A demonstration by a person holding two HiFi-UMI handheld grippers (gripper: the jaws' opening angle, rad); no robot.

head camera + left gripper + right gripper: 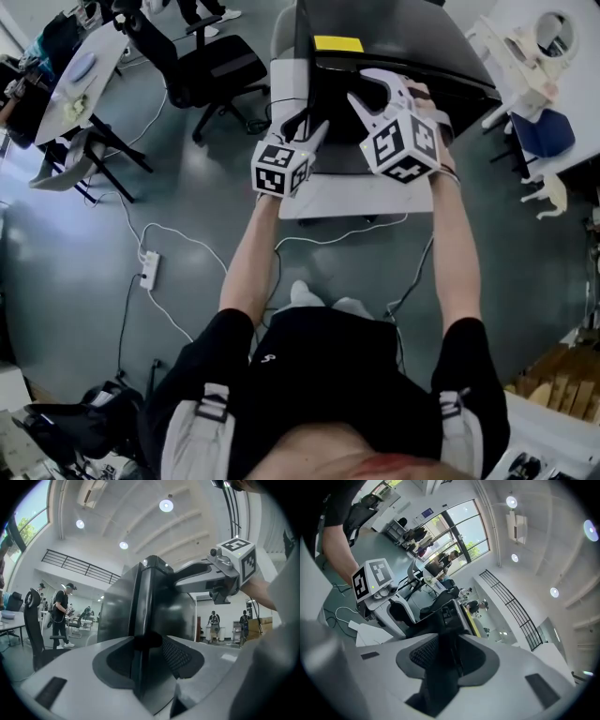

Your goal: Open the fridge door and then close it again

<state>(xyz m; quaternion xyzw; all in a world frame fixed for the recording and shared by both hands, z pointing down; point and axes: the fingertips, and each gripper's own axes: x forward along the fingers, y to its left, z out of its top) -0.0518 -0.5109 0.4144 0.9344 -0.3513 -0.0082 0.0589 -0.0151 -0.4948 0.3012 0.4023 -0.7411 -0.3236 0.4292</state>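
A black fridge [394,52] with a yellow sticker [337,43] on top stands on a low white platform [347,199] in front of me. My left gripper [307,127] is at the front left corner, shut on the upright edge of the fridge door [143,597], which runs between its pads [180,657]. My right gripper [389,89] reaches over the front top edge, further right. In the right gripper view the dark door edge [450,616] fills the gap between its jaws [447,648], which press on it. Each gripper view shows the other gripper's marker cube [239,557] [372,578].
A black office chair [220,66] stands left of the fridge and a table [80,75] further left. A power strip [148,270] and cables lie on the grey floor. White furniture [530,47] is at the right, a wooden pallet [562,380] at the lower right. People stand far off.
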